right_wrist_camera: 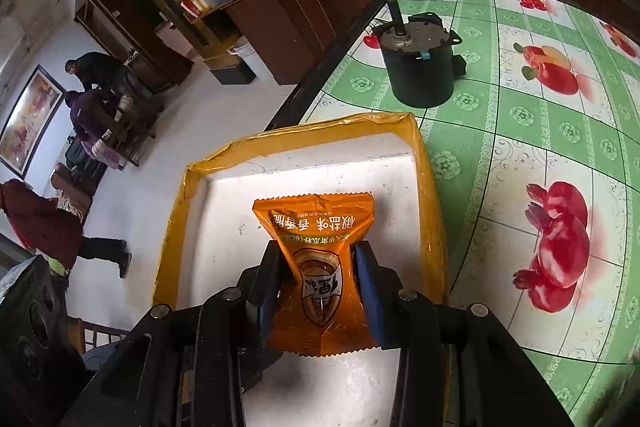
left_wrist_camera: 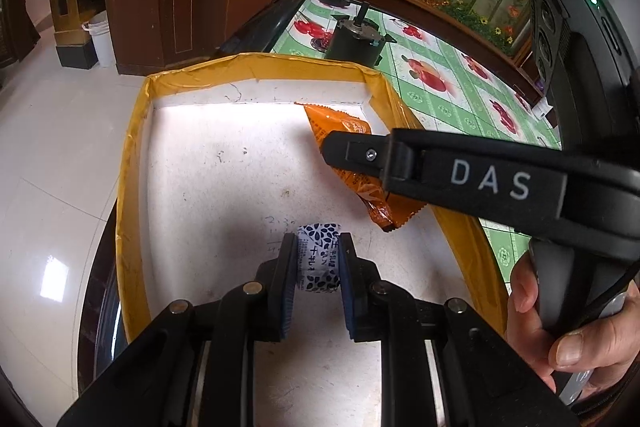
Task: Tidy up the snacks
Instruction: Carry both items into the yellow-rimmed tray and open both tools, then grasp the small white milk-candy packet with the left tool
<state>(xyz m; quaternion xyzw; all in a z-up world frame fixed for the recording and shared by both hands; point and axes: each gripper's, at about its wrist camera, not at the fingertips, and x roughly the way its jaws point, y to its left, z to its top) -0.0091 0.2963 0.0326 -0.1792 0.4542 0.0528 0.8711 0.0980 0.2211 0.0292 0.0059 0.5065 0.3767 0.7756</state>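
Two grippers work over one shallow white tray [left_wrist_camera: 138,163] with a yellow taped rim, which sits on a desk [right_wrist_camera: 520,147] covered in a green and white cloth printed with red fruit. Beyond the tray's far rim stands a black cylindrical motor [right_wrist_camera: 418,67] with an upright shaft, and a second, smaller one sits farther back near the desk's edge. Neither blocks the tray. Past the desk are white floor tiles, wooden cabinets holding coloured flasks, and several people in the distance.

Crossing the left wrist view from the right, the black body of the right gripper [right_wrist_camera: 316,281] hides part of the orange snack packet [right_wrist_camera: 316,227]. That gripper grasps the packet, its pads pressing the lower half. The packet's long axis runs straight out along the fingers, its crimped top end pointing away toward the tray's far wall, over the tray's right side.

Nearer the tray's front, the left gripper [left_wrist_camera: 318,273] is clenched on a small blue and white patterned candy [left_wrist_camera: 318,259]. It pokes out past the fingertips, lengthwise along them, above the tray floor.
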